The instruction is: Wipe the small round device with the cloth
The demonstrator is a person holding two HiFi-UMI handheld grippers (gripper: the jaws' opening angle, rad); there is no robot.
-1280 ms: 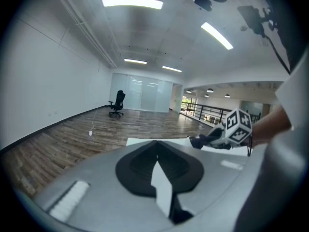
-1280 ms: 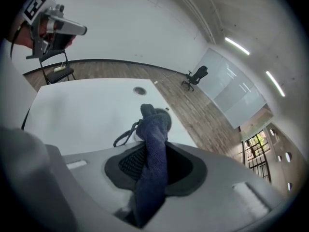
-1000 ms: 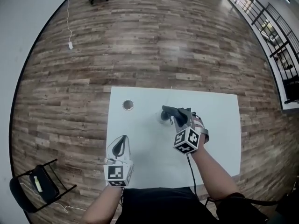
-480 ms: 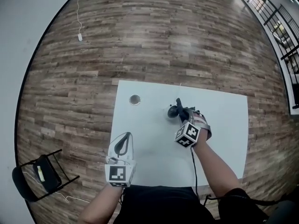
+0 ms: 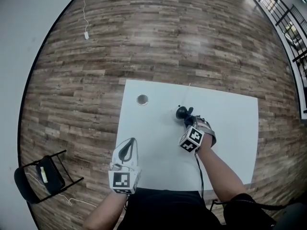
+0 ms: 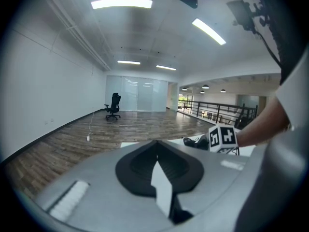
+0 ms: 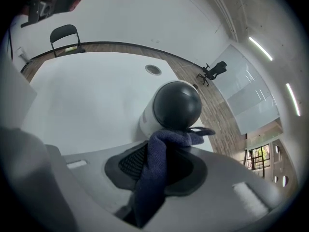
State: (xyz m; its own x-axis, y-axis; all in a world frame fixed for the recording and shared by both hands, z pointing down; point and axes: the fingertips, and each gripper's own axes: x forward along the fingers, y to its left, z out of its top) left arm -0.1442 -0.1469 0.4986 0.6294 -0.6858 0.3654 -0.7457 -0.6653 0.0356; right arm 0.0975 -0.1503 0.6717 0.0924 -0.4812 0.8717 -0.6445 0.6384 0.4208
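The small round device (image 5: 181,112), a white body with a dark dome top, stands upright near the middle of the white table (image 5: 230,143). In the right gripper view the device's dome (image 7: 176,104) sits just past the jaw tips. My right gripper (image 5: 188,122) points steeply down at the dome, shut on a dark blue cloth (image 7: 155,166). The cloth's bunched end lies against the dome's near side. My left gripper (image 5: 128,143) hovers over the table's near left part, shut and holding nothing (image 6: 155,145).
A small grey disc (image 5: 142,99) lies on the table's far left part, also in the right gripper view (image 7: 153,69). A black folding chair (image 5: 45,176) stands on the wood floor to the left. A cable with a plug (image 5: 87,34) lies on the floor beyond.
My right gripper has come down with the cloth, from hanging above the device to resting against its dome. The left gripper has hardly moved.
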